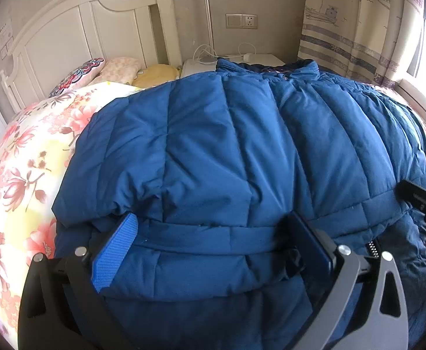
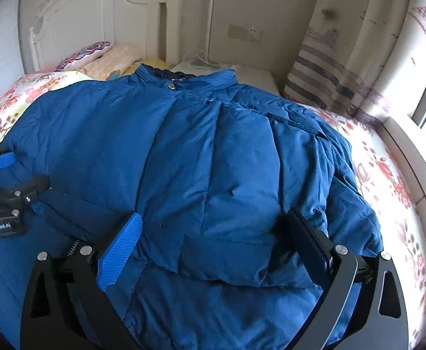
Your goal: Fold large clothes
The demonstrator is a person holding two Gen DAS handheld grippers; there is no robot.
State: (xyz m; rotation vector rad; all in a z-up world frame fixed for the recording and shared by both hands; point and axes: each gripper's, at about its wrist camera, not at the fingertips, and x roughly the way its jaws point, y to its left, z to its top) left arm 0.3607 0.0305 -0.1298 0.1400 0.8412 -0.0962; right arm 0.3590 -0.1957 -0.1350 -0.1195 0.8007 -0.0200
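Note:
A large blue quilted jacket [image 1: 227, 151] lies spread on the bed, collar toward the headboard; it also fills the right wrist view [image 2: 213, 160], with a sleeve folded over its right side. My left gripper [image 1: 213, 227] is open, its fingers wide apart around the folded near edge on the jacket's left side. My right gripper [image 2: 213, 227] is open, its fingers straddling the folded near edge on the right side. The left gripper shows at the left edge of the right wrist view [image 2: 6, 175]. The right gripper shows at the right edge of the left wrist view [image 1: 425, 204].
The bed has a floral cover [image 1: 23, 175] and several pillows [image 1: 119, 70] by the white headboard [image 1: 76, 29]. A white nightstand [image 1: 242, 58] with cables stands behind the collar. A patterned curtain [image 1: 358, 29] and window ledge [image 2: 411, 151] lie to the right.

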